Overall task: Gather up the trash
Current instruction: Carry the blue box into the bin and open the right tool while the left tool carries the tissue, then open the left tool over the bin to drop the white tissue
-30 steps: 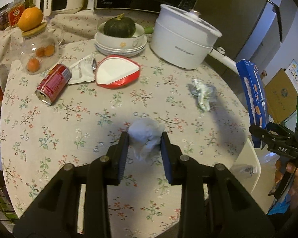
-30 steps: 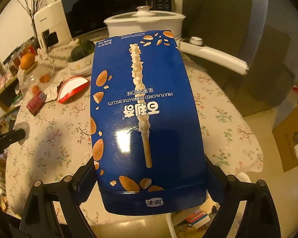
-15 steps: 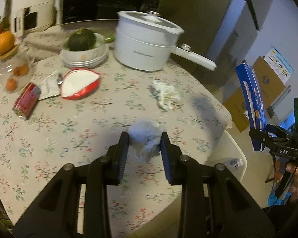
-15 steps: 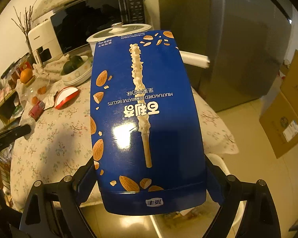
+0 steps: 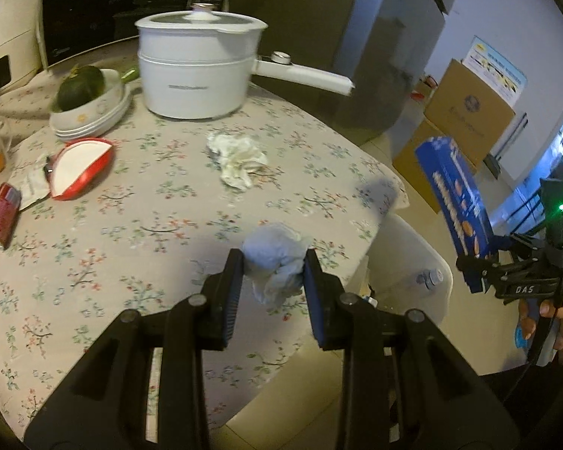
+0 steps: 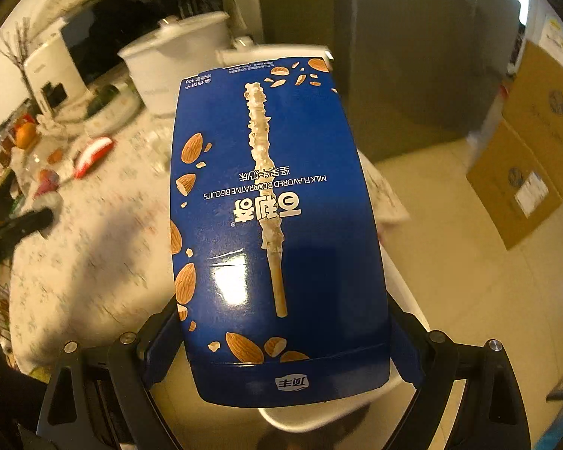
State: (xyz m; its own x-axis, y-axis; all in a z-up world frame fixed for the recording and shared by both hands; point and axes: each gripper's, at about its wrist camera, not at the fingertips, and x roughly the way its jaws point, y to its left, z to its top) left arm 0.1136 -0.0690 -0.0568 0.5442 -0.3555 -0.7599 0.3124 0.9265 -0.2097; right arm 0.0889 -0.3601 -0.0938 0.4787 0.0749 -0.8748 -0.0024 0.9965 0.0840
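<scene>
My left gripper (image 5: 273, 273) is shut on a crumpled white tissue (image 5: 276, 262), held above the table's right edge. My right gripper (image 6: 281, 341) is shut on a blue biscuit box (image 6: 274, 225), which fills its view; the box also shows in the left wrist view (image 5: 456, 210) held off the table's right side. A white trash bin (image 5: 409, 262) stands on the floor beside the table; its rim shows under the box in the right wrist view (image 6: 307, 418). A second crumpled tissue (image 5: 238, 157), a red can (image 5: 0, 215) and an empty wrapper (image 5: 32, 185) lie on the table.
A white pot with a long handle (image 5: 199, 71), a bowl stack with a green squash (image 5: 88, 103) and a red-and-white dish (image 5: 80, 167) stand on the floral tablecloth (image 5: 131, 225). Cardboard boxes (image 5: 461, 120) stand on the floor at the right.
Both grippers have moved right, off toward the table's edge and the bin, each keeping its load. The table's far side now looks farther away.
</scene>
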